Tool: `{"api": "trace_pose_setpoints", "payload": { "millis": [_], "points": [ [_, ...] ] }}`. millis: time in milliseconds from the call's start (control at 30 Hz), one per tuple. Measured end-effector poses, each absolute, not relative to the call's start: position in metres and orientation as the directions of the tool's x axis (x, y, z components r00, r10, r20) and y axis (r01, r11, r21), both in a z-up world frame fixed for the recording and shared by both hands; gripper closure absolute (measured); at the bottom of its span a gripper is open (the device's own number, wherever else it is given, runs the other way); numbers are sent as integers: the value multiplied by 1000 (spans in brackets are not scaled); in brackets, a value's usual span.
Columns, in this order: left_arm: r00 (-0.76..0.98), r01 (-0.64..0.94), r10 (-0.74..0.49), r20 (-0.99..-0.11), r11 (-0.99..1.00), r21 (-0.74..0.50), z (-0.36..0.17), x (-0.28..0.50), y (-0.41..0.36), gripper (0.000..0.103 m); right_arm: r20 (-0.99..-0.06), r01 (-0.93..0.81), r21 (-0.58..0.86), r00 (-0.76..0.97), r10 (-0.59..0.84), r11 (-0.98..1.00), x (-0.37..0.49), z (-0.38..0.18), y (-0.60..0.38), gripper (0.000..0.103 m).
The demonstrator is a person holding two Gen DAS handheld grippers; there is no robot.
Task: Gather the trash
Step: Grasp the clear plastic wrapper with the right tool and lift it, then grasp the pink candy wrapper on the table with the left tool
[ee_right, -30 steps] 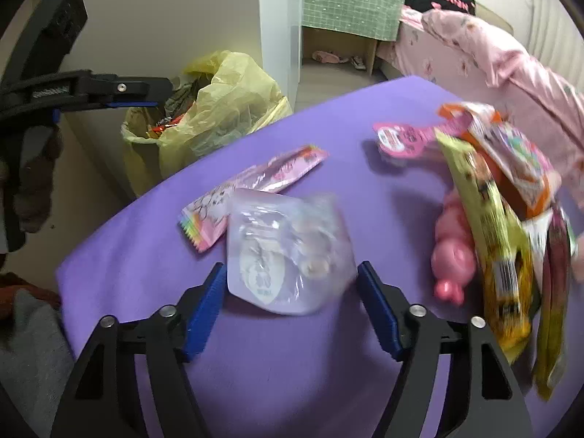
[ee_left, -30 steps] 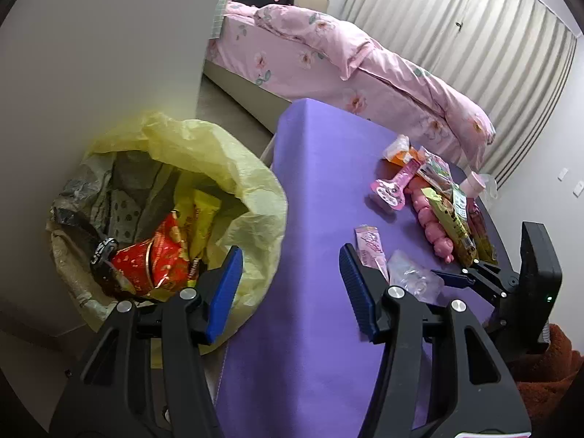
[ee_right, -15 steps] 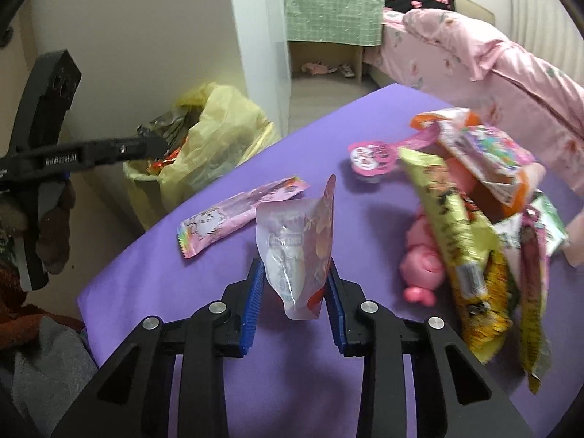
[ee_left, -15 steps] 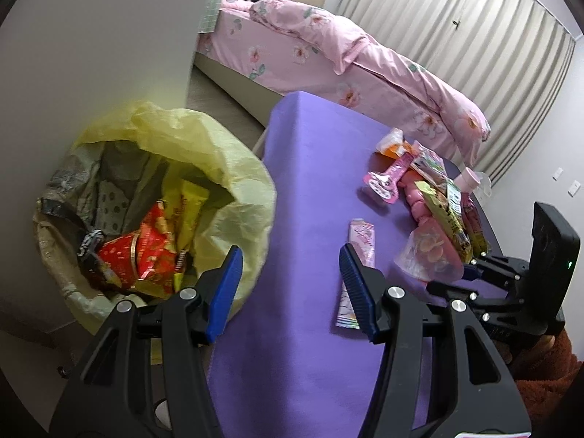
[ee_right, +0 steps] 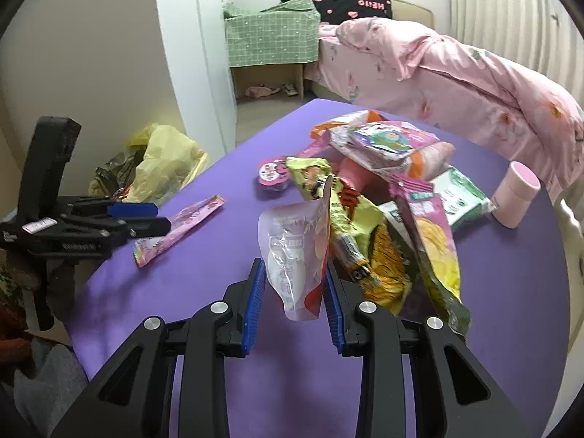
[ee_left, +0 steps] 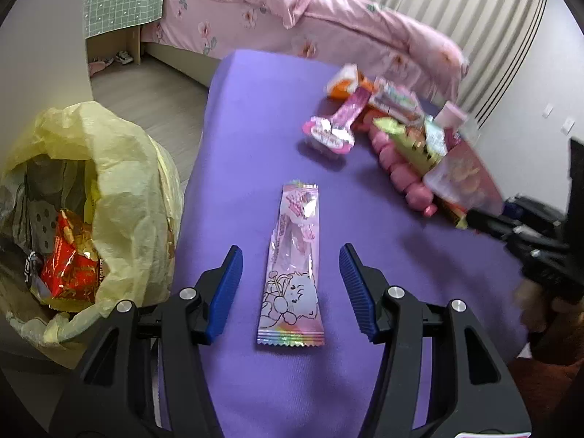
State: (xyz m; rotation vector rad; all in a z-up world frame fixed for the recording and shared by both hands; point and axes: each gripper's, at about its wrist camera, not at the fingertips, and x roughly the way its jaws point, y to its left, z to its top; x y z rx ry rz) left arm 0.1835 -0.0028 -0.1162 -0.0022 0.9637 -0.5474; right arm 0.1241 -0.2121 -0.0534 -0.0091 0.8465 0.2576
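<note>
A long pink candy wrapper (ee_left: pixel 292 266) lies flat on the purple table (ee_left: pixel 255 127). My left gripper (ee_left: pixel 291 288) hovers over it, open, a blue pad on either side and apart from it. My right gripper (ee_right: pixel 295 294) is shut on a clear pouch (ee_right: pixel 297 255), lifted off the table and standing upright between the pads. In the left wrist view the clear pouch (ee_left: pixel 456 179) and the right gripper (ee_left: pixel 474 217) show at the right edge. The yellow-lined trash bin (ee_left: pixel 84 211) stands left of the table, with a red packet (ee_left: pixel 67 259) inside.
A heap of snack packets (ee_right: pixel 383 197) and a pink toy (ee_left: pixel 401 175) cover the table's far right. A pink cup (ee_right: pixel 516 199) stands beyond them. A bed with pink bedding (ee_right: pixel 456 80) lies behind the table. A green checked cloth covers a shelf (ee_right: pixel 270 40).
My right gripper closed on the clear pouch and lifted it off the table. My left gripper swung from above the bin to over the long pink wrapper, staying open.
</note>
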Motion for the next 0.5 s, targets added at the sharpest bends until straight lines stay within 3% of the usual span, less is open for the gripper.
{"api": "trace_pose_setpoints", "payload": {
  "millis": [133,233,333,500],
  "points": [
    [440,457,-407,-801,869,-191,-122,180,-14,52,-740,-213,100,638,216,972,121,-57,-216,73],
    [458,460,-359,-814,878,-129,-124,177,-20,59,-738,-211,110,638,221,971,120,-59,-217,73],
    [457,447,-359,-814,884,-139,-124,179,-17,73,-732,-211,115,643,226,971,119,-59,-219,73],
    [456,447,-384,-803,879,-167,-119,177,-12,78,-718,-207,120,657,229,971,118,-54,-221,73]
  ]
}}
